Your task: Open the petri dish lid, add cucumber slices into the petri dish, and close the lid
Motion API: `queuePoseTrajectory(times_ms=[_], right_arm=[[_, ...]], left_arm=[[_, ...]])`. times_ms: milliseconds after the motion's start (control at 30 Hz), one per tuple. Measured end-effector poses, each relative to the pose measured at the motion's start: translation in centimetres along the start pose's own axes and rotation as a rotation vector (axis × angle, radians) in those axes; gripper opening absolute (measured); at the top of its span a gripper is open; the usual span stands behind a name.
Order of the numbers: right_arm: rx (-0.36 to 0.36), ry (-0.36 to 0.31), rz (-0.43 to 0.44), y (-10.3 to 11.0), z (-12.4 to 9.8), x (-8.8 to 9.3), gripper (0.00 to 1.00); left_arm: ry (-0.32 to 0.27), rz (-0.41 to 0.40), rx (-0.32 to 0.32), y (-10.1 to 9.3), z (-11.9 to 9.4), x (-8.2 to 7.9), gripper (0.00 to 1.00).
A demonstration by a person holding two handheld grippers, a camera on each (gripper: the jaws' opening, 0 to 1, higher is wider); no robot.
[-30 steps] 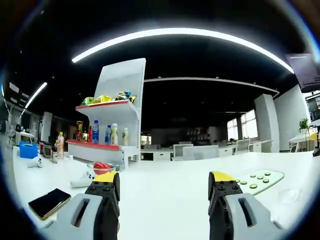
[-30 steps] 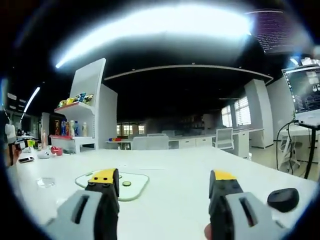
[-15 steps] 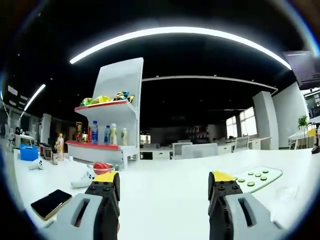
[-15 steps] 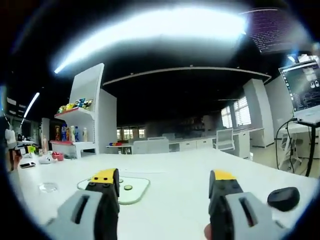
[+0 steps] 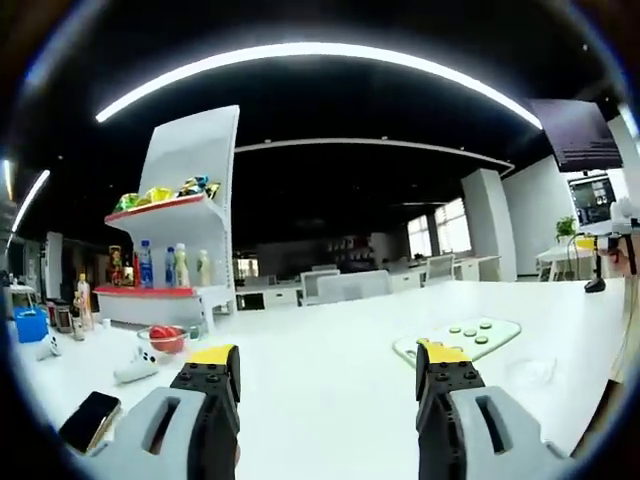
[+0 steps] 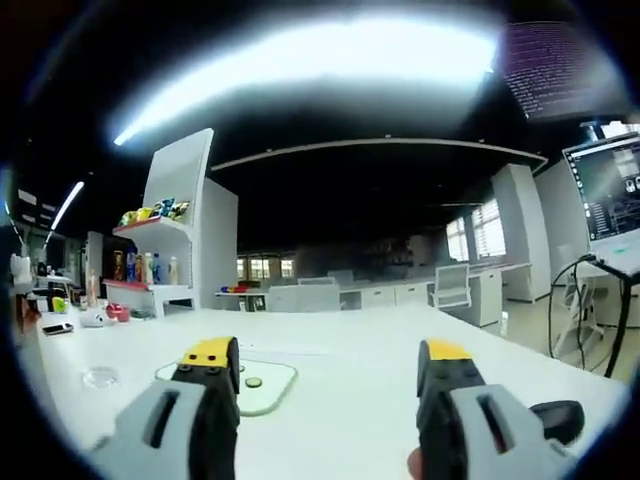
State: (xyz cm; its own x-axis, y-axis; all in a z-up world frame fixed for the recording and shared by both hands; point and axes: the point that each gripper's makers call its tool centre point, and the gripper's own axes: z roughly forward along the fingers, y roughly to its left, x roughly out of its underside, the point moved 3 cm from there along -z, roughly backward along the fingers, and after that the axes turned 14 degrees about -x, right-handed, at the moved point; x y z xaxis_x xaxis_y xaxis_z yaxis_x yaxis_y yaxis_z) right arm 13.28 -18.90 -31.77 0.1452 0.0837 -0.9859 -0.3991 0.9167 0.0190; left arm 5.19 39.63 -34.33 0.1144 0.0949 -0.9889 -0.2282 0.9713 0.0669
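In the left gripper view a pale green cutting board [image 5: 460,337] with several cucumber slices [image 5: 471,332] lies on the white table, just beyond my right jaw. A clear petri dish [image 5: 530,372] sits faintly to its right. My left gripper [image 5: 327,370] is open and holds nothing. In the right gripper view the same board [image 6: 270,385] lies behind my left jaw, with one cucumber slice [image 6: 253,382] showing. The petri dish [image 6: 100,378] rests further left. My right gripper [image 6: 327,365] is open and holds nothing, above the table.
A phone [image 5: 88,422], a red bowl [image 5: 165,338] and a white object [image 5: 135,367] lie at the table's left. A shelf with bottles [image 5: 180,255] stands behind. A black mouse-like object [image 6: 555,420] sits at the right, and a monitor [image 6: 610,195] beyond.
The left gripper view has swung right, bringing the cutting board and petri dish closer to its middle. The right gripper view has shifted slightly. Both grippers stay open.
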Motion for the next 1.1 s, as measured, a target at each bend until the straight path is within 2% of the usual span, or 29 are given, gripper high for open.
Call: queuePoseTrajectory(times_ms=[167, 333, 367, 567, 800, 933, 1100], right_arm=[[-0.045, 0.015, -0.025, 0.5, 1.0, -1.4, 0.72], [-0.097, 0.046, -0.033, 1.4, 1.8, -1.7, 0.72], [-0.126, 0.061, -0.049, 2.2, 2.2, -2.1, 0.72], [-0.194, 0.08, -0.05, 3.8, 3.0, -3.2, 0.72], [-0.28, 0.106, -0.039, 5.6, 4.0, -4.1, 0.72], [-0.288, 0.098, -0.022, 5.8, 4.1, -4.6, 0.7], [-0.312, 0.127, -0.067, 6.0, 4.8, -5.5, 0.7]], left_arm=[[0.019, 0.0, 0.028, -0.6, -0.2, 0.2, 0.71], [0.024, -0.002, 0.06, -1.3, -0.3, 0.3, 0.71], [0.024, -0.002, 0.069, -1.5, -0.3, 0.3, 0.71], [0.036, 0.006, 0.1, -2.0, -0.8, 0.8, 0.71], [0.027, 0.026, 0.141, -2.9, -1.5, 0.4, 0.71], [0.031, 0.04, 0.163, -3.4, -1.8, 0.3, 0.71], [0.025, 0.047, 0.191, -4.2, -2.3, -0.2, 0.71]])
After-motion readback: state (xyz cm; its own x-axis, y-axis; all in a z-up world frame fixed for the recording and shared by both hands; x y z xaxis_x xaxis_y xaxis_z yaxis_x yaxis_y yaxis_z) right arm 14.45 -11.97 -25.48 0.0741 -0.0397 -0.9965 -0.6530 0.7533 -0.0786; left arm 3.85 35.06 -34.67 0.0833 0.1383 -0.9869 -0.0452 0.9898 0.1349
